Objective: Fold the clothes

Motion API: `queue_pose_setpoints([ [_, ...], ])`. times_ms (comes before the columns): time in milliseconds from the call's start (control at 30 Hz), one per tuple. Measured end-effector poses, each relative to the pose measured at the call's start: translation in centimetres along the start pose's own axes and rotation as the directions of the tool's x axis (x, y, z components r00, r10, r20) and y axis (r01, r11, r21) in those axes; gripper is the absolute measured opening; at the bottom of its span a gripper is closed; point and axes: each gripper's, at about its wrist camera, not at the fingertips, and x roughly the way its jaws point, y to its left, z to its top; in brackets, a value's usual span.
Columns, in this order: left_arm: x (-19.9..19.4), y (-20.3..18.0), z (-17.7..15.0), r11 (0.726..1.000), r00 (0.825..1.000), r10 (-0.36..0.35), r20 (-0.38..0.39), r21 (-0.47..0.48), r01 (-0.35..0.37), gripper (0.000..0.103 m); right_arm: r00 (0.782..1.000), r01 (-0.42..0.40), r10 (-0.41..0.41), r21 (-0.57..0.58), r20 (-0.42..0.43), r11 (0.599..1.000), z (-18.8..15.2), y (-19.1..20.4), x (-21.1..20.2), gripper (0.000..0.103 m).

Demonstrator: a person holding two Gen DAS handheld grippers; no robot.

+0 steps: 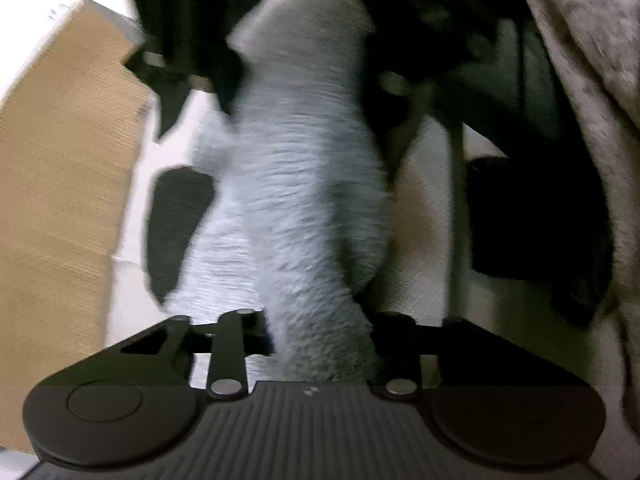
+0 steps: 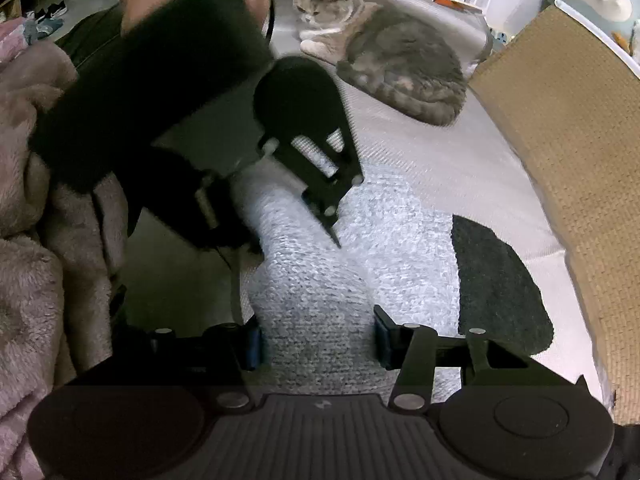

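A light grey knitted garment [image 1: 296, 200] with a dark grey patch [image 1: 176, 224] lies on a white bed cover. A bunched length of it runs between both grippers. My left gripper [image 1: 320, 336] is shut on one end of it; the garment hides the fingertips. In the right wrist view the same garment [image 2: 320, 292] passes between the blue-padded fingers [image 2: 382, 336] of my right gripper [image 2: 318, 340], which grip it. The left gripper [image 2: 332, 216] shows there too, pinching the far end. The dark patch [image 2: 496, 284] lies to the right.
A grey cat [image 2: 384, 60] lies on the white bed cover [image 2: 460, 168] beyond the garment. A tan corrugated board [image 2: 576, 168] stands at the right, also seen in the left wrist view [image 1: 60, 184]. A pinkish fleece blanket [image 2: 36, 240] is heaped at the left.
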Motion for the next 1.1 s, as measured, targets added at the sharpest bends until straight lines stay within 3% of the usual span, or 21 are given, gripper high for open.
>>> queue_pose_setpoints([
  [233,-0.4,4.2,0.6,0.991,0.999,-0.038,0.018,-0.127,0.04,0.033,0.995,0.097,-0.097,0.0,0.01,0.995,-0.5,1.0,-0.1,0.069],
  [367,0.1,4.5,1.1,0.992,0.999,-0.043,0.009,-0.115,0.043,0.033,0.987,0.157,-0.158,-0.029,-0.007,0.987,-1.0,2.8,1.2,0.073],
  [533,0.1,5.2,1.1,0.987,0.999,-0.051,0.013,-0.151,0.052,0.033,0.958,0.284,-0.285,-0.067,-0.018,0.957,-1.8,4.8,3.2,0.082],
  [600,0.2,5.3,1.2,0.989,0.999,-0.053,0.006,-0.135,0.054,0.033,0.95,0.309,-0.312,-0.079,-0.018,0.948,-1.8,5.2,3.7,0.079],
  [733,0.0,5.7,1.3,0.995,1.0,-0.03,-0.003,-0.095,0.03,0.033,0.965,0.26,-0.26,-0.04,-0.014,0.965,-1.4,3.5,2.4,0.066],
  [1100,-0.5,9.1,2.1,0.993,0.998,0.053,0.028,-0.112,-0.05,0.034,0.965,0.263,-0.263,0.054,-0.005,0.963,-0.4,-2.9,-1.3,0.064],
])
